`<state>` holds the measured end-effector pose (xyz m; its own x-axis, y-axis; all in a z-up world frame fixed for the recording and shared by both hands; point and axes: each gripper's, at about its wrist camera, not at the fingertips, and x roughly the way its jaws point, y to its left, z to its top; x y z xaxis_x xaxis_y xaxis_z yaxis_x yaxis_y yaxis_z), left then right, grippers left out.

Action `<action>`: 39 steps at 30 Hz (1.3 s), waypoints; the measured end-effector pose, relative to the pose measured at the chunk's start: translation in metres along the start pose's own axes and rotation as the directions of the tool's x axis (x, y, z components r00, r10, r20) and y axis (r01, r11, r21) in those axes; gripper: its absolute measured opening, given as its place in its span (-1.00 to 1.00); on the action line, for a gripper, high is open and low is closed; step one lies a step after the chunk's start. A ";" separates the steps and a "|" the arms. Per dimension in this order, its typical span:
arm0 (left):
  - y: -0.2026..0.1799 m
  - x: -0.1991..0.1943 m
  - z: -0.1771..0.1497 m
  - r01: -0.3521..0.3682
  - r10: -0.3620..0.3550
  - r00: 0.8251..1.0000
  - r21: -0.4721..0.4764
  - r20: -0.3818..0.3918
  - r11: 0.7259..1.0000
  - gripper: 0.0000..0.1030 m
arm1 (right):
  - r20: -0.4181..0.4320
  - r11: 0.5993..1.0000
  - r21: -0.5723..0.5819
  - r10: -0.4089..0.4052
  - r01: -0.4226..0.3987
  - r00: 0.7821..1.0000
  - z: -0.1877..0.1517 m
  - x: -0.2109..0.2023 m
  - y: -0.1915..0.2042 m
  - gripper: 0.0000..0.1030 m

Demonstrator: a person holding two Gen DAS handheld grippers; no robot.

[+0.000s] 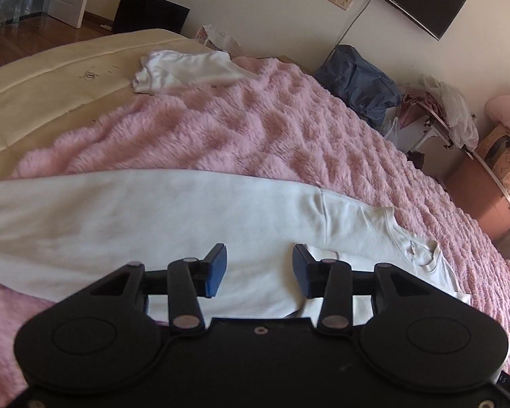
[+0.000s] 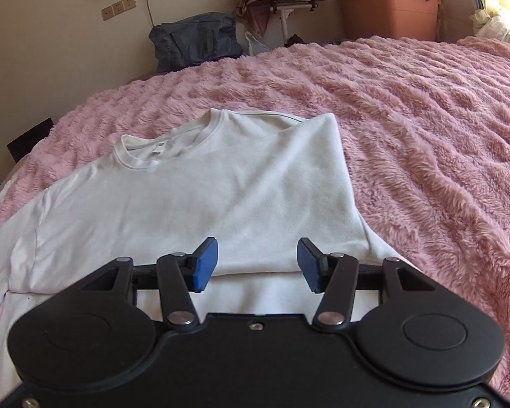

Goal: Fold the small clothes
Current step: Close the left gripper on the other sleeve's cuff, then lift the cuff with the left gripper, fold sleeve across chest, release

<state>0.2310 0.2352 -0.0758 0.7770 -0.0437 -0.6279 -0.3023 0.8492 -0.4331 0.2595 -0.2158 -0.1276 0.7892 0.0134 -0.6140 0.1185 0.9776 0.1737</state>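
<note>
Both grippers spread wide above the shirt, holding nothing.
The left gripper and right gripper hover over a white shirt, one side folded in, flat on the pink blanket.

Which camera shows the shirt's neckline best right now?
The right wrist view: the white shirt's neckline is whole, with its label showing. The left wrist view catches the neckline only edge-on, at the shirt's far right.

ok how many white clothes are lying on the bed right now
2. A white t-shirt lies partly folded on the pink blanket right under both open grippers. A second white garment lies crumpled at the blanket's far edge. More may lie out of view.
</note>
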 end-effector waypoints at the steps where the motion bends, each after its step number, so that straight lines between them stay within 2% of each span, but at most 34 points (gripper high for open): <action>1: 0.011 -0.014 0.002 -0.031 0.031 1.000 -0.013 0.004 0.999 -0.07 | 0.001 1.000 -0.014 0.028 -0.028 1.000 0.002 -0.002 0.011 0.04; 4: 0.042 -0.049 0.006 -0.125 0.127 0.992 -0.068 0.023 0.990 0.01 | 0.001 0.991 -0.055 0.120 -0.119 0.993 0.006 -0.007 0.049 0.06; 9: 0.113 -0.087 -0.003 -0.242 0.255 0.966 -0.216 0.036 0.946 0.03 | -0.024 0.961 -0.129 0.245 -0.246 0.969 0.003 -0.010 0.116 0.07; 12: 0.146 -0.095 -0.011 -0.283 0.309 0.950 -0.280 0.052 0.918 0.03 | -0.048 0.939 -0.184 0.287 -0.291 0.957 -0.004 -0.008 0.151 0.07; 18: 0.202 -0.078 -0.020 -0.373 0.402 0.915 -0.363 0.008 0.854 0.02 | -0.108 0.903 -0.246 0.335 -0.352 0.936 -0.018 -0.002 0.198 0.07; 22: 0.226 -0.060 -0.023 -0.375 0.408 0.913 -0.409 -0.006 0.832 0.00 | -0.129 0.895 -0.267 0.334 -0.357 0.934 -0.025 0.005 0.213 0.07; 28: 0.255 -0.041 -0.016 -0.343 0.408 0.913 -0.497 0.023 0.797 0.00 | -0.168 0.903 -0.272 0.297 -0.334 0.940 -0.032 0.022 0.219 0.07; 30: 0.260 -0.039 -0.014 -0.317 0.394 0.918 -0.516 0.044 0.796 -0.10 | -0.179 0.902 -0.279 0.289 -0.330 0.941 -0.035 0.026 0.220 0.07; 32: 0.258 -0.040 -0.013 -0.308 0.393 0.917 -0.504 0.068 0.807 -0.18 | -0.185 0.900 -0.291 0.281 -0.325 0.942 -0.037 0.028 0.221 0.07; 33: 0.254 -0.041 -0.012 -0.305 0.393 0.916 -0.490 0.083 0.816 -0.58 | -0.188 0.899 -0.295 0.278 -0.325 0.942 -0.038 0.029 0.222 0.07; 34: 0.252 -0.043 -0.011 -0.295 0.383 0.919 -0.478 0.095 0.827 -0.86 | -0.191 0.898 -0.297 0.277 -0.325 0.942 -0.039 0.029 0.222 0.07; 39: 0.226 -0.055 -0.001 -0.263 0.364 0.913 -0.418 0.182 0.870 -0.87 | -0.194 0.898 -0.296 0.278 -0.326 0.941 -0.040 0.029 0.222 0.07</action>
<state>0.1198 0.4291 -0.1395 0.7004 0.3653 -0.6132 -0.6981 0.5298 -0.4817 0.2847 0.0096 -0.1373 0.6586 0.3246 -0.6789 -0.3292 0.9355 0.1280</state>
